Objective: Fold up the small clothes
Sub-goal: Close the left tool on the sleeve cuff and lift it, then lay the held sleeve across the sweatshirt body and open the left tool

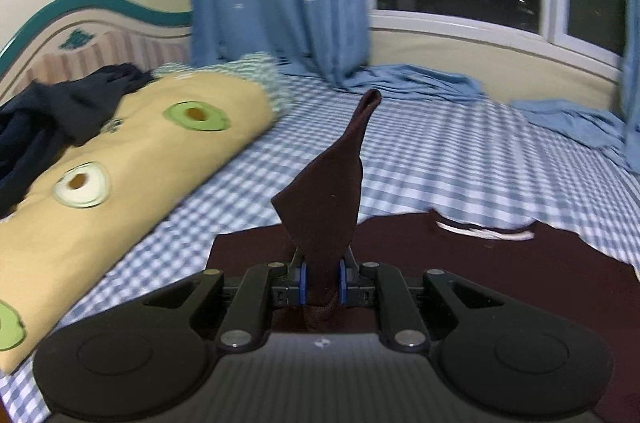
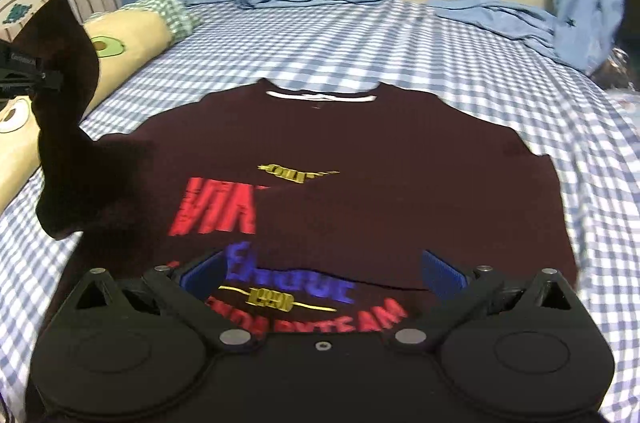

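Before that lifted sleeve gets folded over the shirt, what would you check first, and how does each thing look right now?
1. Left gripper has the sleeve firmly: ok, pads shut on the cloth.
2. Right gripper free: ok, jaws open, nothing between them.
3. Maroon T-shirt lies flat, print up, on the checked bed sheet: ok.
4. Right side already folded in: ok, cloth covers part of the print.
5. Landing area clear: ok, only the open right gripper hovers over the lower part.
6. Sleeve free of twists: cannot tell, it hangs bunched.
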A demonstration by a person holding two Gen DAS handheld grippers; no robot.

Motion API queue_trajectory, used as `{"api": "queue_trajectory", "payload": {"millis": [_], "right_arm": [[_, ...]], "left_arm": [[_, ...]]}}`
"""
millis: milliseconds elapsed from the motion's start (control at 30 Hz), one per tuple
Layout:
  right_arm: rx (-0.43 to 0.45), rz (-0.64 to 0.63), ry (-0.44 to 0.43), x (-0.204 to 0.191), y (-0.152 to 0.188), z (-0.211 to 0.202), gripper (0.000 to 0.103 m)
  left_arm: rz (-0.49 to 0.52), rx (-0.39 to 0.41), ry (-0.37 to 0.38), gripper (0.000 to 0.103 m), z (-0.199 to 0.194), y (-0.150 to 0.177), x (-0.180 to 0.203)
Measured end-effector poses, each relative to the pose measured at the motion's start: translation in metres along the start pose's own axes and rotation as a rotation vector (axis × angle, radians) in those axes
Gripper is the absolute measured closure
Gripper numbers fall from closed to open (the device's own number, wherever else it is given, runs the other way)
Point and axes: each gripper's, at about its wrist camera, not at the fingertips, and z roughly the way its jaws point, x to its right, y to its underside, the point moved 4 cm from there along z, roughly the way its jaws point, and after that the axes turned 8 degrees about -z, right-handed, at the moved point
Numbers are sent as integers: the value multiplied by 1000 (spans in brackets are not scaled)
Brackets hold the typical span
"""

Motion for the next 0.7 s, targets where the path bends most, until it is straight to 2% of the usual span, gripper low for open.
{"api": "queue_trajectory", "payload": {"millis": [367, 700], "right_arm": [[-33, 33, 36, 47, 34, -9, 0], [-50, 50, 65, 68, 37, -7, 0]], "left_arm": [[140, -95, 82, 89, 2, 55, 84], [243, -216, 163, 89, 14, 99, 126]]}}
